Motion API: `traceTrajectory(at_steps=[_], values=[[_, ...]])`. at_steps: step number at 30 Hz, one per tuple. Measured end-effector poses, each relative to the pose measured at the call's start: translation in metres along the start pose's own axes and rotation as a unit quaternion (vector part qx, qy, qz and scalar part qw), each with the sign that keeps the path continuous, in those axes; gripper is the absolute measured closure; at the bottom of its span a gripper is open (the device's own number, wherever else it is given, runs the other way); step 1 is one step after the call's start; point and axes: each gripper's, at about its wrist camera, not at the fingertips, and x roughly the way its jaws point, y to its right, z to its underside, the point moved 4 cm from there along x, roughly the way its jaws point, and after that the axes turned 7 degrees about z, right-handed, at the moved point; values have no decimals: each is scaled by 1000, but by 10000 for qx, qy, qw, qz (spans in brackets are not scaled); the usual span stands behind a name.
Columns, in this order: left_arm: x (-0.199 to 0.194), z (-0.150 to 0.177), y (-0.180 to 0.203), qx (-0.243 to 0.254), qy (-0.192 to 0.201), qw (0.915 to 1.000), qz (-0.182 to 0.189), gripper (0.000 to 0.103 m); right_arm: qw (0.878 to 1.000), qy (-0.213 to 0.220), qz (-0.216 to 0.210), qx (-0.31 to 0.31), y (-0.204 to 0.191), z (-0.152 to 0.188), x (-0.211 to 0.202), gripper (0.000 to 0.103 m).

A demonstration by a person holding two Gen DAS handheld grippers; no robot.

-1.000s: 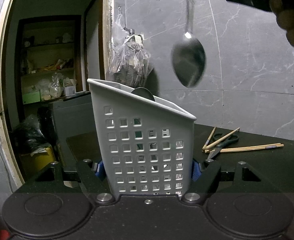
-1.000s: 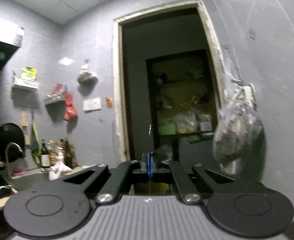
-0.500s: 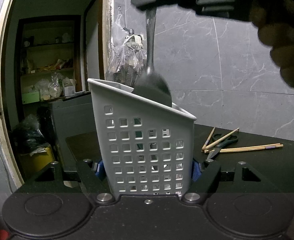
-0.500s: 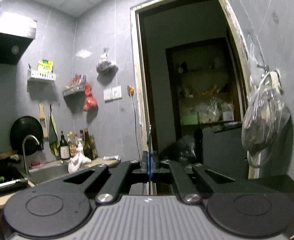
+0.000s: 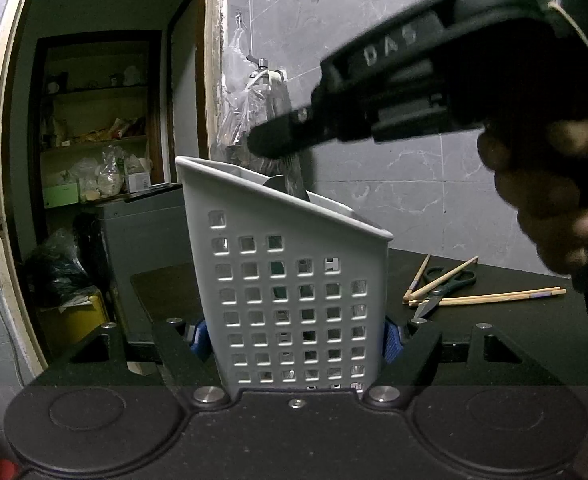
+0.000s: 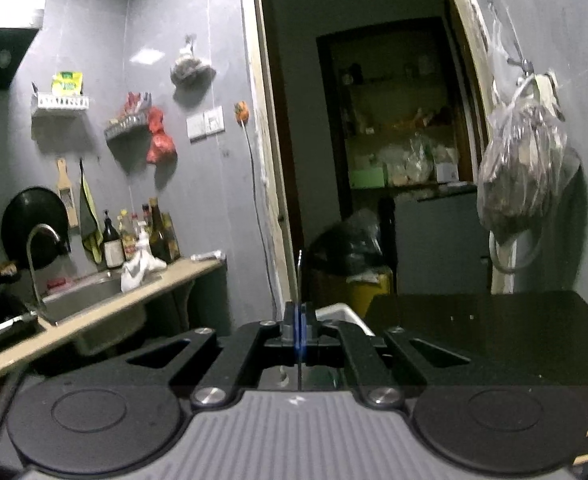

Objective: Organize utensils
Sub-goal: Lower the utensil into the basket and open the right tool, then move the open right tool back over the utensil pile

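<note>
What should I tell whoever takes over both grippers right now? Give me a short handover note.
Left gripper: clamped on the grey utensil holder, steadying it on the black table.
Right gripper: shut on a spoon, whose bowl is already inside the holder's top.
Done: one spoon-like utensil appears to be in the holder already.
Left: release this spoon, then collect the chopsticks and scissors lying on the table to the right.

We look along the left gripper (image 5: 294, 332), very close to a grey perforated utensil caddy (image 5: 289, 280). Our right wrist view looks level across the kitchen. Both share the doorway (image 6: 374, 140) and a hanging plastic bag (image 6: 522, 172).
</note>
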Motion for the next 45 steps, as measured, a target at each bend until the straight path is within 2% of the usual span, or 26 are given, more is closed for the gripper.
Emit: traceTrajectory(at_steps=[10,16,27,30,32,34,36,38,39,41,45], values=[[0,0,0,-1,1,10000,-1,26,10000,-14,31,26,2,7,-1,101],[0,0,0,-4,3,10000,4,26,9997,-220,66,-3,4,17,4,101],[1,0,1,1,5,10000,7,26,9998,-181,106,58,10,21,1,95],[1,0,2,1,6,10000,5,26,9998,-132,107,95,12,21,-1,80],[0,0,1,0,7,10000,8,26,9998,-70,105,125,13,20,-3,63],[0,0,1,-1,8,10000,8,26,9999,19,93,114,13,20,-6,59],[0,1,1,-1,8,10000,8,26,9998,118,85,107,13,18,-10,48],[0,1,1,-1,8,10000,9,26,9995,252,92,149,16,15,-15,31],[0,1,1,-1,8,10000,9,26,9993,317,91,175,17,14,-17,27],[0,1,1,-1,8,10000,9,26,9987,438,90,254,20,11,-22,2],[0,1,1,-1,9,10000,9,26,9970,616,120,463,31,8,-31,0]])
